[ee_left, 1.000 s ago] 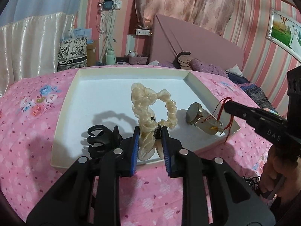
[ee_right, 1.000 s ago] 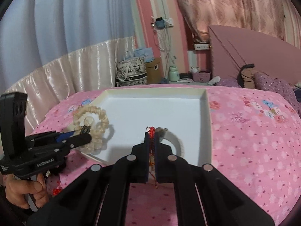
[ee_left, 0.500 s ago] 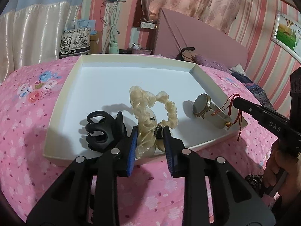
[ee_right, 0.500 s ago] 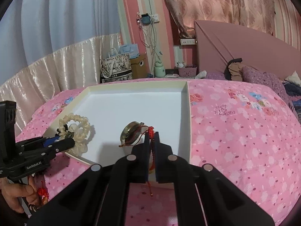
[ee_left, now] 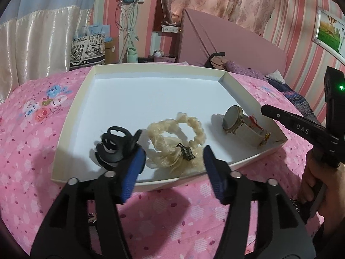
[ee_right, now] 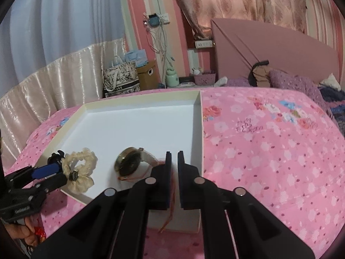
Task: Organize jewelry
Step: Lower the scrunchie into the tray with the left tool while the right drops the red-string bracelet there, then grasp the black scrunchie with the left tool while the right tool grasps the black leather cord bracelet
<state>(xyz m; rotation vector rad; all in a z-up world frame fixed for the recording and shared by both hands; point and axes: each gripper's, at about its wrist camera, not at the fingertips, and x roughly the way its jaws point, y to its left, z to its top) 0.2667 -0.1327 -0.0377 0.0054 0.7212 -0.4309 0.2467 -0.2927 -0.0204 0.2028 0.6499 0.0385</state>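
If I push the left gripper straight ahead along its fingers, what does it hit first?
Most likely the cream scrunchie, lying in the white tray directly between and beyond the left gripper's open, just-widened jaws. The black hair claw sits close by its left finger and might be brushed; depth is unclear.

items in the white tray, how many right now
3: black claw clip near the left edge, cream scrunchie in the middle, gold watch at right. Nothing else shows in the tray.

The left fingers (ee_left: 131, 170) hide part of the black plastic claw hair clip (ee_left: 114, 145). In the right wrist view, the thin red cord (ee_right: 171, 196) is blurred, its grip unclear.
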